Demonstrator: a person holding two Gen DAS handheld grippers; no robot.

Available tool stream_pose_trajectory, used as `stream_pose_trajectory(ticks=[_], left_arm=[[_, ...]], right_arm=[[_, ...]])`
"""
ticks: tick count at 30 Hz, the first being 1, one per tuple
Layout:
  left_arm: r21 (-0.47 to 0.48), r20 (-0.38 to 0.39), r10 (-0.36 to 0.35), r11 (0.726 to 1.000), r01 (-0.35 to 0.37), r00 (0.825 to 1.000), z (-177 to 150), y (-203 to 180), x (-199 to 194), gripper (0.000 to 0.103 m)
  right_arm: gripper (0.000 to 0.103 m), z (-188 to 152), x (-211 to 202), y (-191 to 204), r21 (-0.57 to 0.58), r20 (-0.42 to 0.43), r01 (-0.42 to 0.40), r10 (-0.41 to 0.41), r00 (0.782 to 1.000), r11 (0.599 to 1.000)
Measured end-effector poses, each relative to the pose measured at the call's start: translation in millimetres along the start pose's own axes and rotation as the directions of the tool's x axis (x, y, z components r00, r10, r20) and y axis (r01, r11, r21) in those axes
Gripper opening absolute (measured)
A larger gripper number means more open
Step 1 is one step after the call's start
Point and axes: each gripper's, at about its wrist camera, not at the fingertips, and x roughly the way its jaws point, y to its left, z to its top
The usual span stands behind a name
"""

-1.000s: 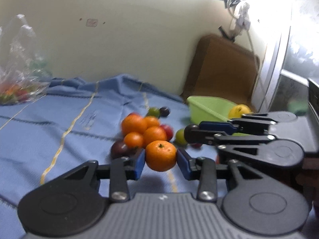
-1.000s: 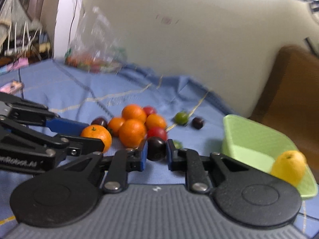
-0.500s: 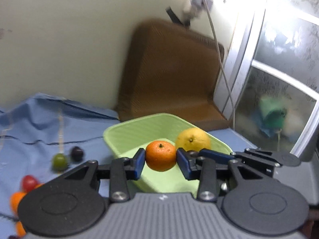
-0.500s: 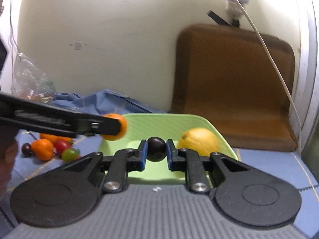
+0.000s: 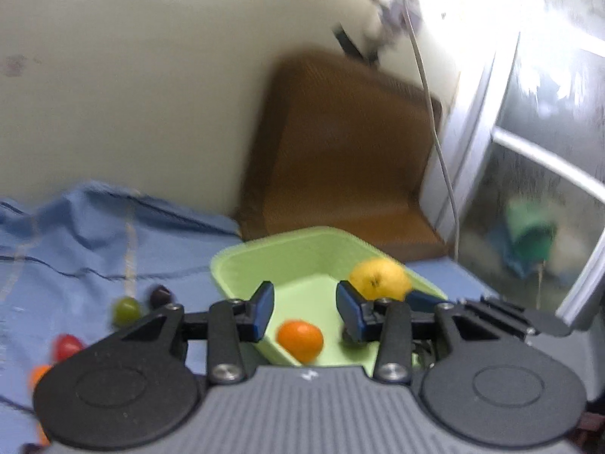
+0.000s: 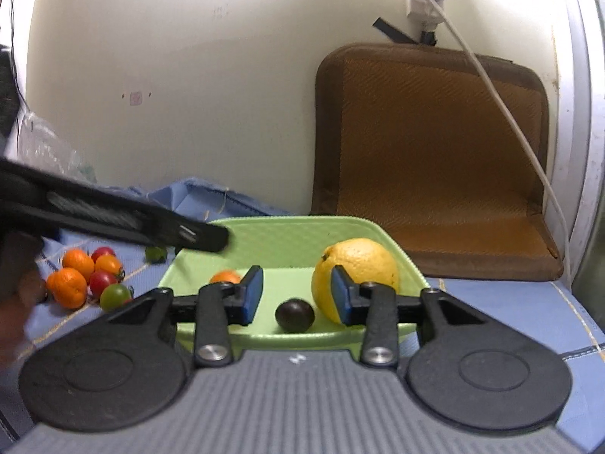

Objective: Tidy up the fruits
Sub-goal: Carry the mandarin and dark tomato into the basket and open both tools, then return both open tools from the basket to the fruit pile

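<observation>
A light green tray (image 5: 264, 253) (image 6: 287, 234) lies on the blue cloth. My left gripper (image 5: 305, 308) is open just above it, and a small orange (image 5: 300, 340) sits in the tray below its tips. My right gripper (image 6: 296, 299) is open over the tray, with a dark plum (image 6: 294, 314) lying in the tray below it. A large yellow citrus (image 6: 359, 268) (image 5: 380, 278) rests in the tray to the right. The orange also shows in the right wrist view (image 6: 225, 276), with the left gripper's arm (image 6: 113, 219) above it.
Loose oranges (image 6: 72, 283), red and green tomatoes (image 6: 113, 295) and a dark plum (image 5: 160, 295) lie on the blue cloth (image 5: 75, 246) left of the tray. A brown cushion (image 6: 435, 159) leans on the wall behind. A white cable (image 6: 510, 121) hangs at right.
Both grippers moved over the green tray and opened. The orange dropped from the left gripper into the tray, and the dark plum dropped from the right gripper.
</observation>
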Motion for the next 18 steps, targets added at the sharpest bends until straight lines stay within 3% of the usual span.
stream_pose_trajectory(ticks=[5, 9, 11, 15, 18], left_arm=[[-0.083, 0.101, 0.132, 0.989, -0.123, 0.986, -4.1, 43.3, -67.2, 0.037], [-0.187, 0.088, 0.275, 0.949, -0.255, 0.958, -22.6, 92.6, -113.3, 0.037], [-0.227, 0.072, 0.312, 0.93, -0.289, 0.947, -34.3, 111.4, -129.5, 0.037], [-0.249, 0.028, 0.329, 0.917, -0.313, 0.944, -54.3, 130.5, -140.4, 0.037], [-0.243, 0.001, 0.276, 0.932, -0.268, 0.961, -63.4, 132.5, -137.0, 0.037]], right_arm=[[0.042, 0.9, -15.9, -6.6, 0.068, 0.07, -0.012, 0.008, 0.998, 0.998], [0.042, 5.0, -28.9, -2.4, 0.136, 0.108, -0.091, 0.077, 0.991, 0.987], [0.042, 3.0, -36.3, 7.5, 0.146, 0.109, -0.136, 0.121, 0.987, 0.98], [0.042, -1.4, -38.9, 42.9, 0.104, 0.064, -0.208, 0.202, 0.977, 0.973], [0.042, -2.1, -34.9, 71.6, 0.055, 0.018, -0.262, 0.261, 0.965, 0.964]])
